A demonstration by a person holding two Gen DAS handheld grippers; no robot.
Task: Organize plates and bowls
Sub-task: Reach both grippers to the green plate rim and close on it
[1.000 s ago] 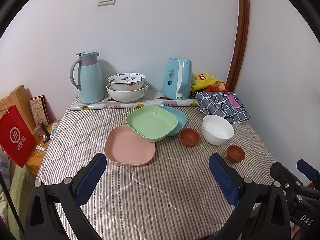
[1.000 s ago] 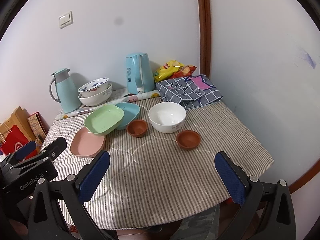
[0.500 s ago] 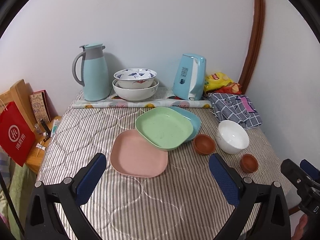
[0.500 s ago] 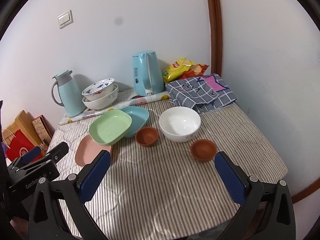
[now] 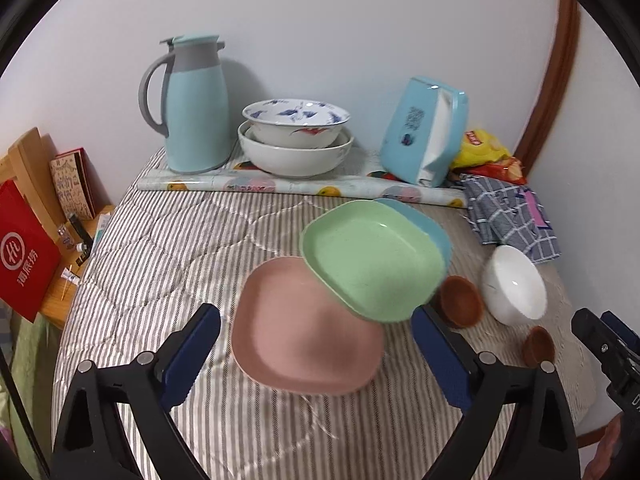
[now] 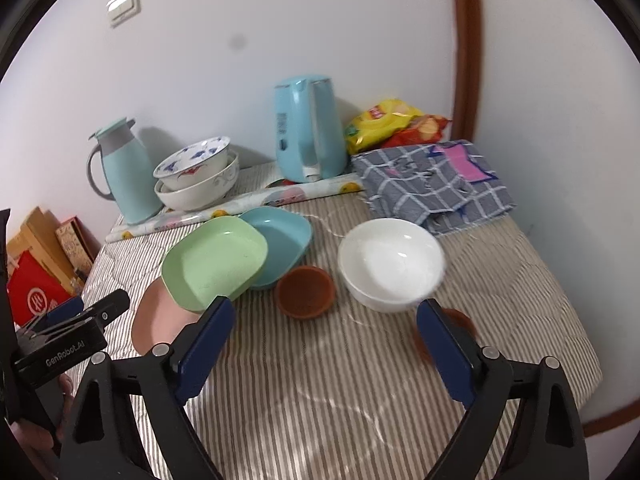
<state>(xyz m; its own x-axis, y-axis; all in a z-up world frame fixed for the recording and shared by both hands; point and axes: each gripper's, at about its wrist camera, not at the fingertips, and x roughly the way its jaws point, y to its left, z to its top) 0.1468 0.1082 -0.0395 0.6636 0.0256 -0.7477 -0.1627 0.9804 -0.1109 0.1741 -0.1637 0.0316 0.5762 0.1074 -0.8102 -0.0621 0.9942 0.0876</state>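
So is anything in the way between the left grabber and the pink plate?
Nothing visible. The left gripper is open and the pink plate lies right ahead between its fingers. The green plate overlaps only the pink plate's far corner.

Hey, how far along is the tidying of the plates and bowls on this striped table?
Barely started. Done: nothing visibly sorted; the square green plate leans across the square pink plate and square blue plate. In hand: nothing; left hand-held gripper and right hand-held gripper are both open. Left: those plates, the white bowl and two small brown bowls.
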